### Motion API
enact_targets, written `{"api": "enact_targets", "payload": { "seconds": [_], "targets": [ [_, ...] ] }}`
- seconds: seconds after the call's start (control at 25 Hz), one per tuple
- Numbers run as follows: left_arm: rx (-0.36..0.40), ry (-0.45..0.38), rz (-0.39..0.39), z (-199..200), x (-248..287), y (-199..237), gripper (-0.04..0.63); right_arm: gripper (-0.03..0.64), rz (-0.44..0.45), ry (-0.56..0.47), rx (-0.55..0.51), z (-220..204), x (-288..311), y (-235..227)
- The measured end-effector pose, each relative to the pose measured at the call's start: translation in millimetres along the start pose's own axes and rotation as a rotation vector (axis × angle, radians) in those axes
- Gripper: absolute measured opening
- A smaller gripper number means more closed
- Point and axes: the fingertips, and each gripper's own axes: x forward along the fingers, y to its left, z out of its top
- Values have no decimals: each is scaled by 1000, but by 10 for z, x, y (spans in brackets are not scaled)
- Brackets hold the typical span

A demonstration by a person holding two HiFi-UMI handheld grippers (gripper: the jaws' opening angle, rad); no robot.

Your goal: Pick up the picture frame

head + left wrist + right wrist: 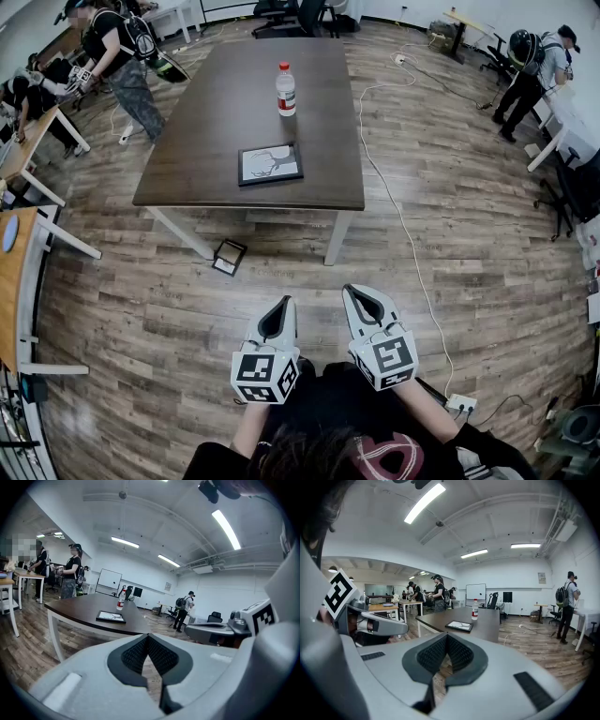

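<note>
Picture frame (270, 164) position: flat and face up on the dark table (216, 112), close to the table edge nearest the grippers. A pale print is seen inside its dark border. A bottle (286, 89) with a red cap and a white label is stood upright farther along the table, well apart from the picture frame. Its contents cannot be made out.

Both grippers are held above the wooden floor (169, 319), well short of the table, and nothing is touched by either. The jaws of the left gripper (279, 307) are closed together and nothing is held. In the left gripper view only floor is seen through the notch between the pads. The jaws of the right gripper (359, 298) are likewise fully closed and empty.

A small frame (230, 257) lying on the floor beside a table leg is shown only in the head view. A white cable (394, 206) is also seen there, trailing across the boards. The ceiling lights (423, 502) and a whiteboard (475, 591) on the far wall are shown only by the gripper views. A person with a backpack (567, 604) is seen standing at the right of the room.
</note>
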Motion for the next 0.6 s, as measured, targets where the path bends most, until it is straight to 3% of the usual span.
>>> {"api": "enact_targets", "payload": {
  "seconds": [0.6],
  "targets": [
    [-25,6,26,-147,-132,2,9,8,16,-5,85,-150,-128,55]
  ]
}}
